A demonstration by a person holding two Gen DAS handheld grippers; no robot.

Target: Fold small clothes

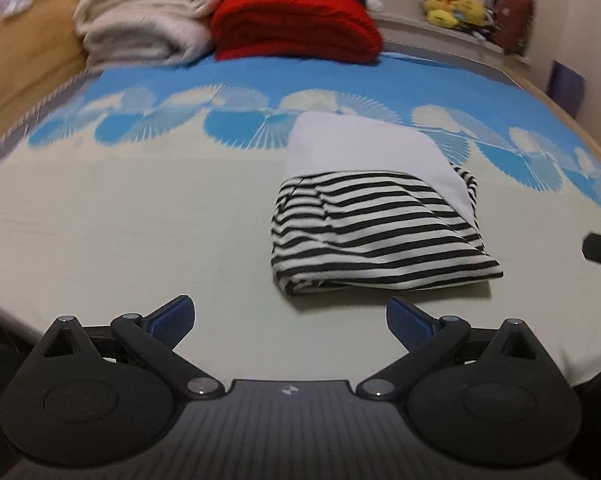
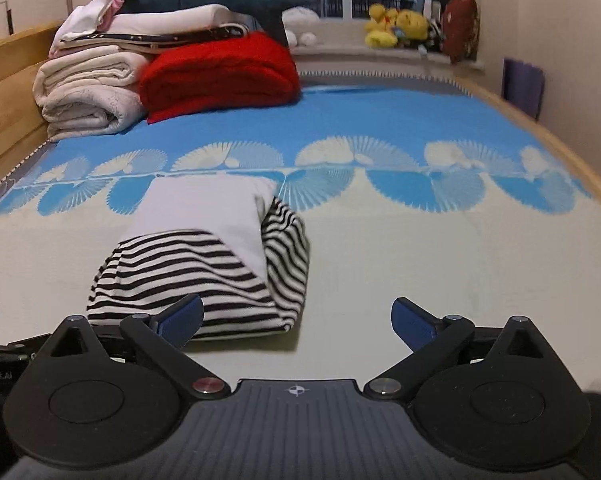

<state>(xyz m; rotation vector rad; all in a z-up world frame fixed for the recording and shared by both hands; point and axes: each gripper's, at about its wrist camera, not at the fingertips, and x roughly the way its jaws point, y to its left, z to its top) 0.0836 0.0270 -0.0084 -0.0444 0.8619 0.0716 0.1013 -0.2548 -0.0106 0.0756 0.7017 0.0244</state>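
A striped garment [image 1: 376, 224], already folded into a compact packet with a white panel across its far half, is lying on the bed [image 1: 120, 220] just ahead of both grippers. The left gripper [image 1: 290, 318] is hovering over the sheet with its jaws spread wide and holding nothing, the packet's near edge sitting just beyond and slightly to the right of its right-hand fingertip. The right gripper [image 2: 296, 318] is likewise gaping and empty, the packet ahead and to the left, its left-hand fingertip overlapping the cloth's near edge in view; contact cannot be confirmed. The fold is looking close to finished. Tidying it well would probably mean pinching the loose near corners low, then smoothing without dragging the layers apart. A red blanket [image 2: 220, 76] and pale bedding [image 2: 88, 92] are sitting well beyond.
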